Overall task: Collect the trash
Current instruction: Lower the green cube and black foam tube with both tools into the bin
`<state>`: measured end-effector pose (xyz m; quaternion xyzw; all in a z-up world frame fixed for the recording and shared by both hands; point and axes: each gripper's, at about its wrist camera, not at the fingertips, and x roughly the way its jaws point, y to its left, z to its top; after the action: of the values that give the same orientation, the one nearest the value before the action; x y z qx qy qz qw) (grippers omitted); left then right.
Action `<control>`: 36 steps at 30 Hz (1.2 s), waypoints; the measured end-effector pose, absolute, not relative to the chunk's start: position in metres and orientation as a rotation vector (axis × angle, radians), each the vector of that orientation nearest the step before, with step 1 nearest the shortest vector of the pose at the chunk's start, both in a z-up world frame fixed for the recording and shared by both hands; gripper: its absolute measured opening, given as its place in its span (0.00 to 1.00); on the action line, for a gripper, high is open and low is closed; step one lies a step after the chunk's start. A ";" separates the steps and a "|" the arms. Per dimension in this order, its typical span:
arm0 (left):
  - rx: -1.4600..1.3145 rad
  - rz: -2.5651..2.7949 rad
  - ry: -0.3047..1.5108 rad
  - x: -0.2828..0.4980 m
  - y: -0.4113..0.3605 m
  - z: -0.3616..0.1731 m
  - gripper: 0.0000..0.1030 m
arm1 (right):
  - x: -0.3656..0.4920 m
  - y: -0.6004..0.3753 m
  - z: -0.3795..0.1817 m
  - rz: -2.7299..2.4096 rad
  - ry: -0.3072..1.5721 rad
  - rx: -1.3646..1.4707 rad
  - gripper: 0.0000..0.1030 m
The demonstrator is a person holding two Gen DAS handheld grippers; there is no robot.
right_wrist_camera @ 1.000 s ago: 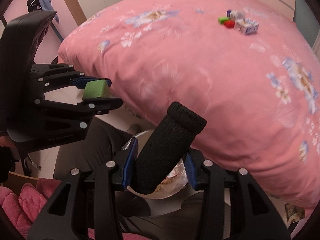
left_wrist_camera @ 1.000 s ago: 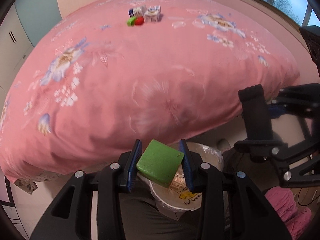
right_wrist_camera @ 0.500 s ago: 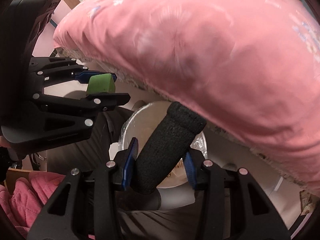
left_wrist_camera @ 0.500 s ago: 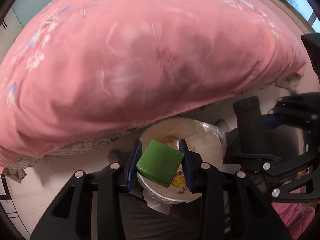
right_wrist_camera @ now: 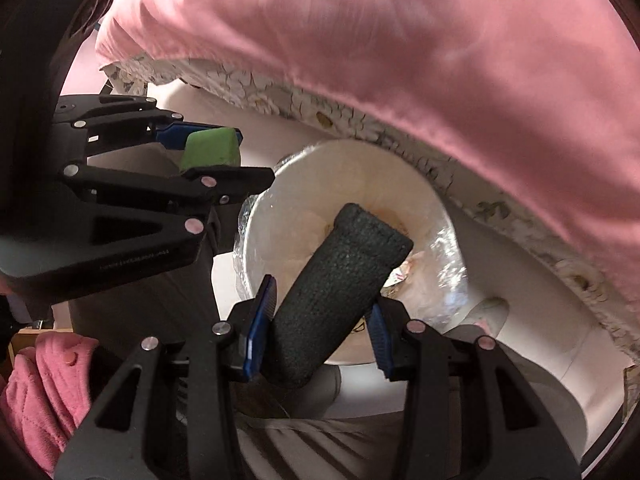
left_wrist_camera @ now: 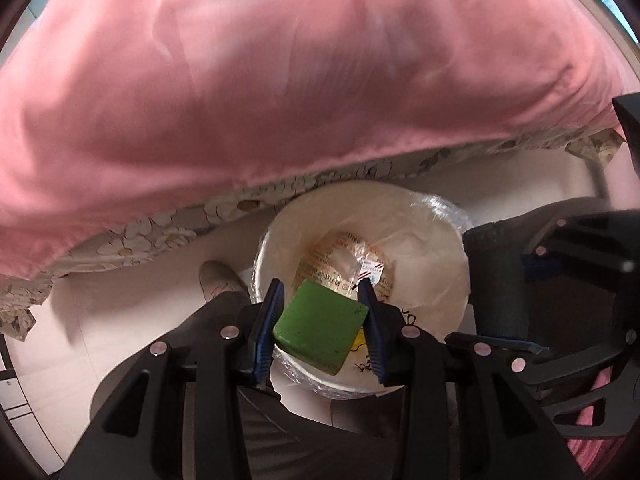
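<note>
- Black foam cylinder [right_wrist_camera: 336, 296]: long axis tilted, upper flat end leaning up and to the right over the mouth of the white bin [right_wrist_camera: 434, 204], lower end down between the pads.
- Green block [left_wrist_camera: 320, 326]: squat, turned at an angle so one corner points up towards the bin's inside; no clear long axis.
- White bin lined with a clear plastic bag [left_wrist_camera: 448, 210], standing on the floor just beside the hanging edge of the pink quilt [left_wrist_camera: 280, 80].
- In the bin, a crumpled printed wrapper [left_wrist_camera: 346, 258] with a small red-striped label; print too small to read. Black scrawl on the bin's near rim, not legible. Faint embossed lettering on the left tool's body in the right wrist view, unreadable.
- Left gripper [left_wrist_camera: 322, 326]: partly closed, both blue pads pressed on opposite sides of the green block, held above the near part of the bin.
- Right gripper [right_wrist_camera: 316, 334]: partly closed, clamped around the lower part of the black foam cylinder, also above the bin.
- Floral bed skirt [left_wrist_camera: 160, 232] showing under the quilt.
- Pink fleece sleeve [right_wrist_camera: 52, 384] at lower left of the right wrist view.
</note>
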<state>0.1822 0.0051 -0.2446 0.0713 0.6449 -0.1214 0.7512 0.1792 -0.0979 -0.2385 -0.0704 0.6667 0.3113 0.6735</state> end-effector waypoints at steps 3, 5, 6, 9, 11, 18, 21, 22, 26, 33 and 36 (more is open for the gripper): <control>0.152 -0.261 1.429 0.183 0.006 -0.257 0.39 | 0.179 -0.097 -0.252 0.699 1.528 -0.154 0.43; 0.140 -0.259 1.444 0.182 0.005 -0.265 0.39 | 0.184 -0.092 -0.262 0.695 1.550 -0.146 0.43; 0.131 -0.259 1.455 0.183 0.005 -0.270 0.39 | 0.184 -0.091 -0.265 0.693 1.559 -0.142 0.43; 0.110 -0.258 1.482 0.184 0.005 -0.284 0.39 | 0.187 -0.092 -0.278 0.687 1.593 -0.129 0.43; 0.104 -0.255 1.497 0.184 0.004 -0.293 0.39 | 0.186 -0.092 -0.287 0.683 1.612 -0.116 0.43; 0.036 -0.249 1.569 0.187 0.006 -0.321 0.39 | 0.191 -0.085 -0.324 0.677 1.713 -0.037 0.43; 0.015 -0.245 1.599 0.189 0.006 -0.333 0.39 | 0.194 -0.081 -0.338 0.670 1.740 -0.026 0.43; -0.004 -0.240 1.608 0.190 0.007 -0.337 0.39 | 0.196 -0.079 -0.343 0.663 1.749 -0.019 0.43; -0.075 -0.229 1.635 0.194 0.012 -0.353 0.39 | 0.199 -0.078 -0.359 0.639 1.764 -0.027 0.43; -0.102 -0.221 1.658 0.198 0.013 -0.372 0.39 | 0.198 -0.086 -0.383 0.604 1.792 0.007 0.44; -0.105 -0.213 1.662 0.200 0.011 -0.378 0.39 | 0.197 -0.088 -0.392 0.594 1.803 0.013 0.44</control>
<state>0.2005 0.0110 -0.3782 -0.0464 0.7367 -0.0944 0.6680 0.1968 -0.0875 -0.3917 0.0054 0.7720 0.2543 0.5824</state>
